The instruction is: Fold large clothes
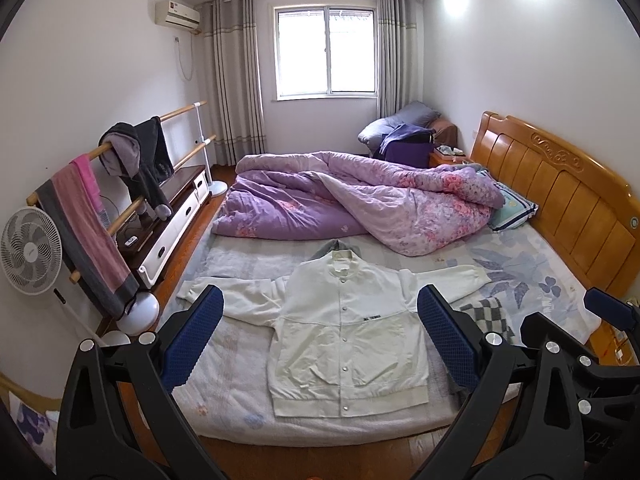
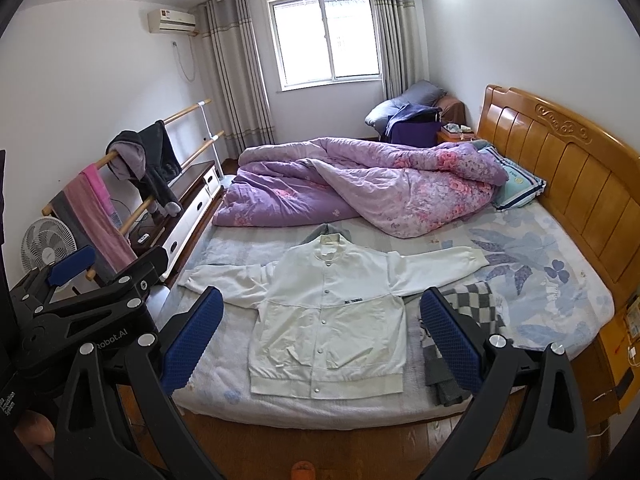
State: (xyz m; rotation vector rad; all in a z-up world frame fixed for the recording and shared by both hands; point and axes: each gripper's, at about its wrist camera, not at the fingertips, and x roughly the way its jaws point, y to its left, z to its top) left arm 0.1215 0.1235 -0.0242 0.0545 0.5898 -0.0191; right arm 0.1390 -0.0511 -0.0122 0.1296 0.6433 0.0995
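A white snap-button jacket (image 1: 344, 328) (image 2: 326, 320) lies flat and face up on the bed (image 1: 240, 368) (image 2: 560, 280), both sleeves spread out sideways, collar toward the far side. My left gripper (image 1: 320, 332) hangs above the near edge of the bed, open, its blue pads wide apart with nothing between them. My right gripper (image 2: 320, 332) is also open and empty, held well back from the jacket. The right gripper shows at the right edge of the left wrist view (image 1: 608, 312), and the left one at the left of the right wrist view (image 2: 72, 266).
A crumpled purple floral quilt (image 1: 360, 200) (image 2: 360, 184) covers the far half of the bed. A grey checked cloth (image 1: 488, 312) (image 2: 472, 300) lies right of the jacket. Wooden headboard (image 1: 560, 184) on the right; clothes rack (image 1: 120, 184), fan (image 1: 30, 256) and low cabinet (image 1: 176, 220) on the left.
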